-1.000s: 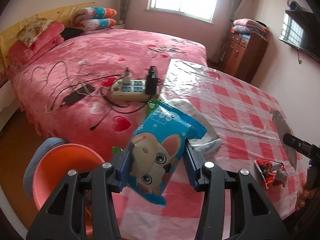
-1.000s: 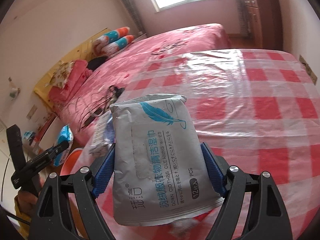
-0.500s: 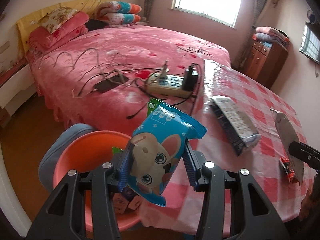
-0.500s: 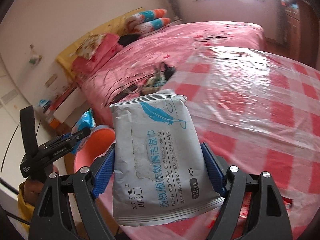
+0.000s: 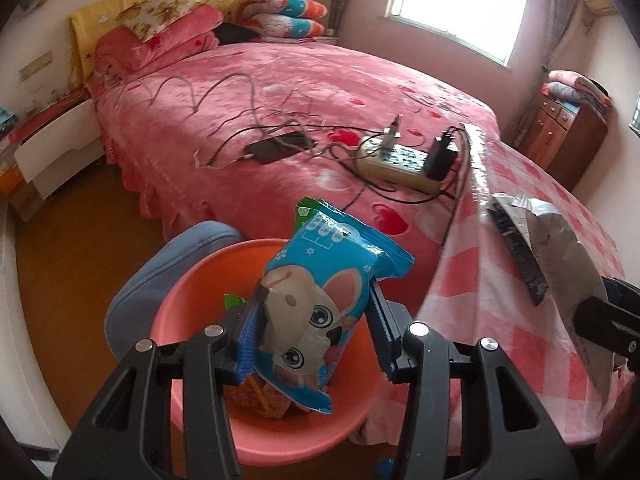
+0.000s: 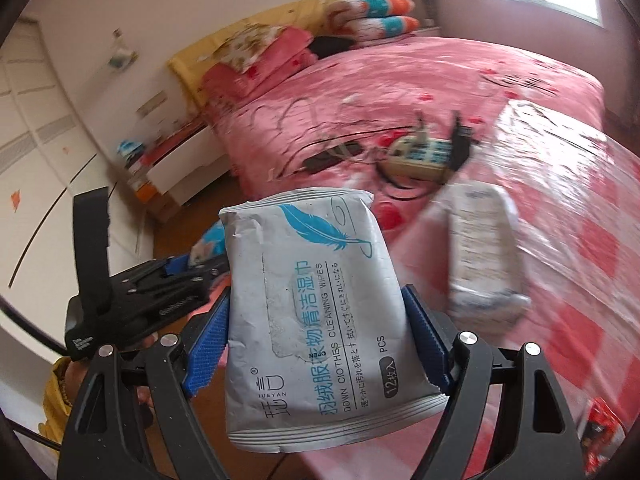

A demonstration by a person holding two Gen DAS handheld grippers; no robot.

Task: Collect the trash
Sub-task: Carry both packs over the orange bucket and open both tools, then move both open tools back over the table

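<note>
Fingers point(image 5: 250, 326) of the left gripper point(image 5: 314, 328) clamp a blue snack bag point(image 5: 320, 300) by its sides, holding it above an orange basin point(image 5: 188, 296) with wrappers inside, just beside the tabletop point(image 5: 500, 280). Right gripper point(image 6: 316, 348) fingers point(image 6: 208, 340) grasp a grey wipes pack point(image 6: 320, 320) over the tabletop's edge, near a white packet point(image 6: 484, 256) lying on the checked cloth beside the bed point(image 5: 280, 92).

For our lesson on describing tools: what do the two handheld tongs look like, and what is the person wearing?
Both the left tongs and right tongs are black plastic frames with triangular cut-outs, silver screws and ribbed blue pads. Seen from the right, the left tongs carry small white lettering. The person wears a yellow sleeve.
</note>
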